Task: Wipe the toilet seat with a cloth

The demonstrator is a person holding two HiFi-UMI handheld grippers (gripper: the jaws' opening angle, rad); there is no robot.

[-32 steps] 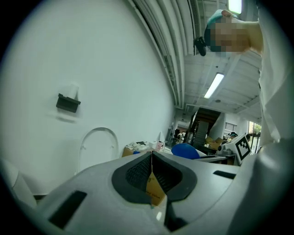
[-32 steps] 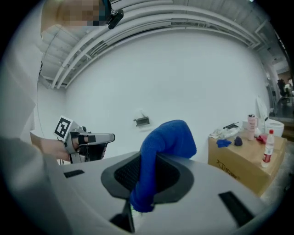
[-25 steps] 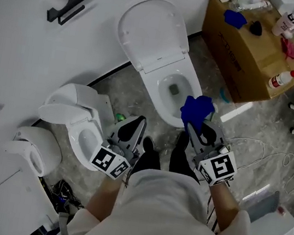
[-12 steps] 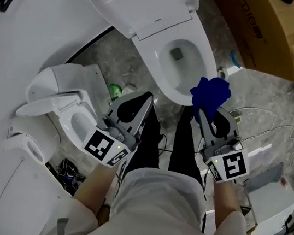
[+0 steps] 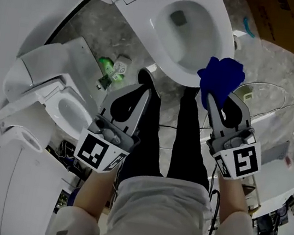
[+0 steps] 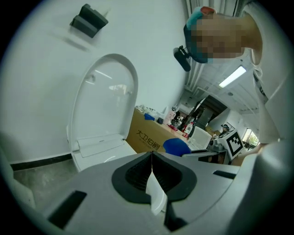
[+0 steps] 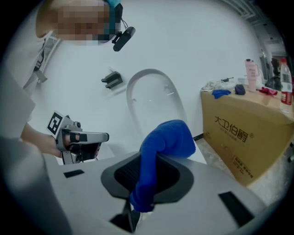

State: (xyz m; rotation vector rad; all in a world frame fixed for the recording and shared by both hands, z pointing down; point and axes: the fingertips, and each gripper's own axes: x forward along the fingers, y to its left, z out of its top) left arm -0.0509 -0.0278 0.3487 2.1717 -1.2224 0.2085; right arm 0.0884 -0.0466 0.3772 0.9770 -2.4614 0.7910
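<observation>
The white toilet (image 5: 161,61) stands with its lid (image 6: 108,101) raised and the bowl open at the top of the head view. My right gripper (image 5: 210,98) is shut on a bunched blue cloth (image 5: 221,79), which hangs just off the bowl's front right rim. In the right gripper view the cloth (image 7: 165,142) folds over the closed jaws. My left gripper (image 5: 146,88) is shut with nothing in it, its tips near the bowl's front rim. In the left gripper view its jaws meet (image 6: 151,157) below the lid.
A second white toilet (image 5: 55,105) stands close on the left, with a green bottle (image 5: 109,68) on the floor between the two. A cardboard box (image 7: 243,133) with bottles on top stands to the right. White cables (image 5: 264,91) lie on the floor. The person's black-trousered legs (image 5: 157,138) run between the grippers.
The head view has closed in on the toilet. Both grippers have moved forward to the bowl's front rim, the right one still holding the blue cloth.
</observation>
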